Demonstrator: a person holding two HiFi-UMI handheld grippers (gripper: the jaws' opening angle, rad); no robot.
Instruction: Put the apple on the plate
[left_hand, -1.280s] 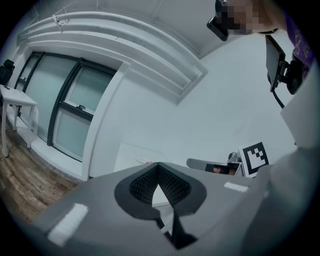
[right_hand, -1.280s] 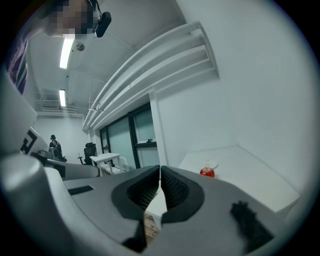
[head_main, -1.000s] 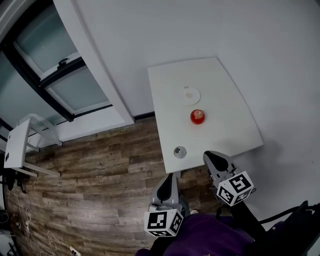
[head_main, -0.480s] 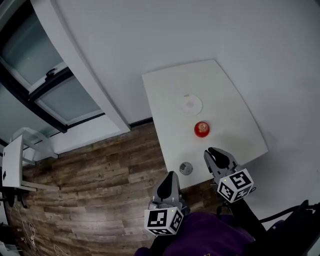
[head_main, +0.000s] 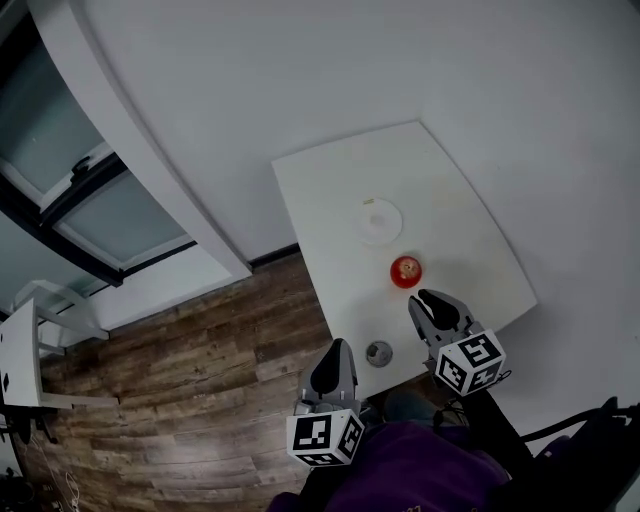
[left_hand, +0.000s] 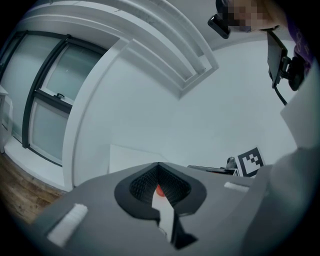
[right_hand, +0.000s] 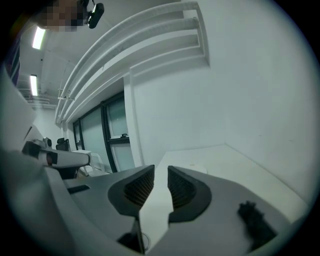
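A red apple (head_main: 405, 270) sits on the white table (head_main: 330, 200), a little nearer to me than the small white plate (head_main: 380, 222). My right gripper (head_main: 428, 297) hovers over the table's near edge, just short of the apple. Its jaws are opening, and the narrow gap at its tips (right_hand: 161, 167) has nothing in it. My left gripper (head_main: 335, 346) hangs over the floor off the table's near left corner, shut and empty. In the left gripper view a sliver of the apple (left_hand: 159, 190) shows through the hollow behind the closed tips (left_hand: 158, 165).
A small round metal object (head_main: 379, 352) lies near the table's front edge, between the two grippers. A wall backs the table. Wooden floor (head_main: 180, 400) and a dark-framed window (head_main: 80, 190) lie to the left, with white furniture (head_main: 20, 350) at the far left.
Both grippers have moved forward toward the table. The right one has gone from short of the table's front edge to over it, close to the apple.
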